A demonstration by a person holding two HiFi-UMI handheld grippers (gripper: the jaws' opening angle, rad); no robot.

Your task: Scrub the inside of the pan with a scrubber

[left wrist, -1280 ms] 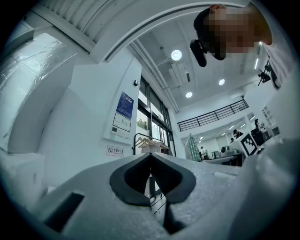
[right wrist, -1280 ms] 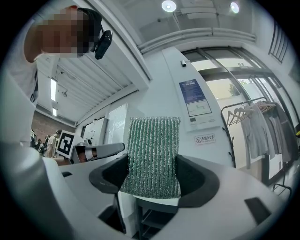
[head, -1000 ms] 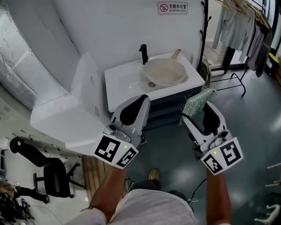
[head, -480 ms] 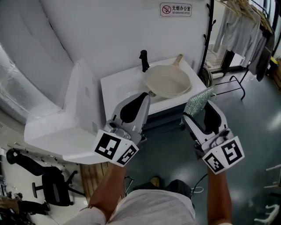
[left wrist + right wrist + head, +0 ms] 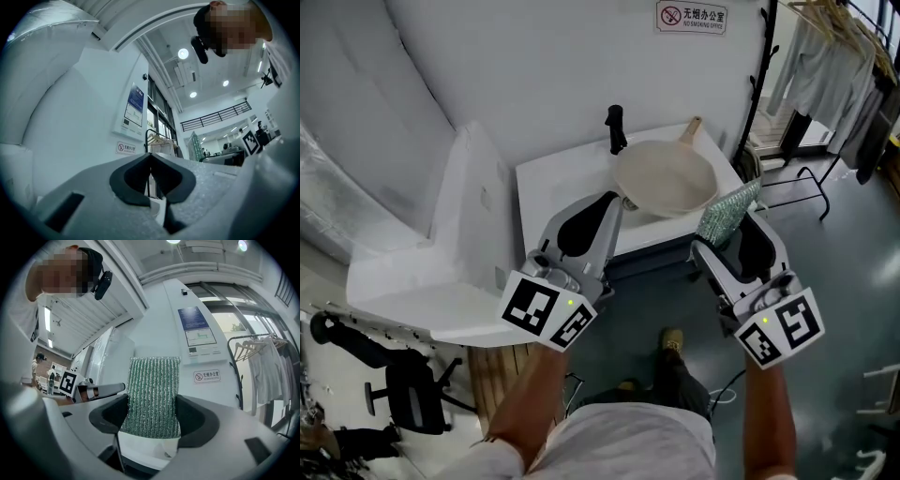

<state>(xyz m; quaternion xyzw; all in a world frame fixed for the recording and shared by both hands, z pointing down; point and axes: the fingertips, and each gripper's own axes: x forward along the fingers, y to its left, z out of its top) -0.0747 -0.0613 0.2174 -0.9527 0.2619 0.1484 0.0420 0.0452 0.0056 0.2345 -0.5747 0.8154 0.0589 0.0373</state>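
A cream pan (image 5: 666,176) with a wooden handle lies in the white sink (image 5: 546,187) by the black tap (image 5: 617,128), seen only in the head view. My right gripper (image 5: 733,223) is shut on a green scrubber (image 5: 727,212), which sticks up between the jaws (image 5: 153,397). It hangs in front of the sink's right end, short of the pan. My left gripper (image 5: 602,208) is shut and empty (image 5: 150,174), over the sink's front edge, just left of the pan. Both gripper views point upward at the wall and ceiling.
A white foam block (image 5: 469,202) stands left of the sink. A black clothes rack (image 5: 769,84) with hanging clothes stands at the right. A no-smoking sign (image 5: 691,16) hangs on the wall. An office chair (image 5: 403,398) is at the lower left on the grey floor.
The sink and pan have drawn nearer to both grippers as the person steps forward. The grip on the scrubber is unchanged, and the left jaws stay shut.
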